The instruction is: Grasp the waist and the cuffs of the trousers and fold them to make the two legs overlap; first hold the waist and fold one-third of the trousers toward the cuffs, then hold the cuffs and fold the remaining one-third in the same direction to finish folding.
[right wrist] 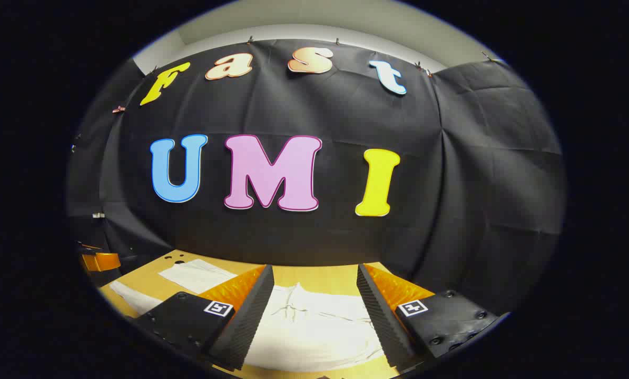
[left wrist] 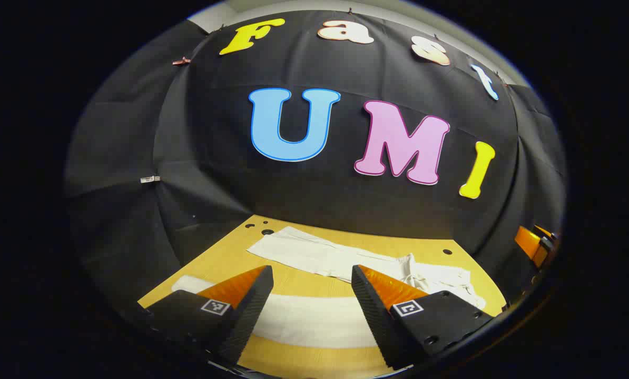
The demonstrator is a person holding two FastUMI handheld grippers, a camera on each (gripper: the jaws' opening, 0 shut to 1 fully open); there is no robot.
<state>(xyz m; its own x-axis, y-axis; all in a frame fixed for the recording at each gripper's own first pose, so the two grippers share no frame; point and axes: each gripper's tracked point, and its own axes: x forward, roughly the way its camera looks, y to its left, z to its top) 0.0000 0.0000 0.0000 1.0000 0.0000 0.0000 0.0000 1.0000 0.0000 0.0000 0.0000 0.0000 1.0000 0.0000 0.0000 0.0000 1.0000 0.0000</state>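
Trousers lay flat and unfolded on the counter, waist toward the right, legs running left. Left claw was spread apart, above the near leg, holding nothing. Right claw was also apart, over the waist end, not touching it.

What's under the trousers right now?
The trousers lie flat on the yellow table, legs spread apart. Bare tabletop shows around and between them. Anything beneath the cloth is covered.
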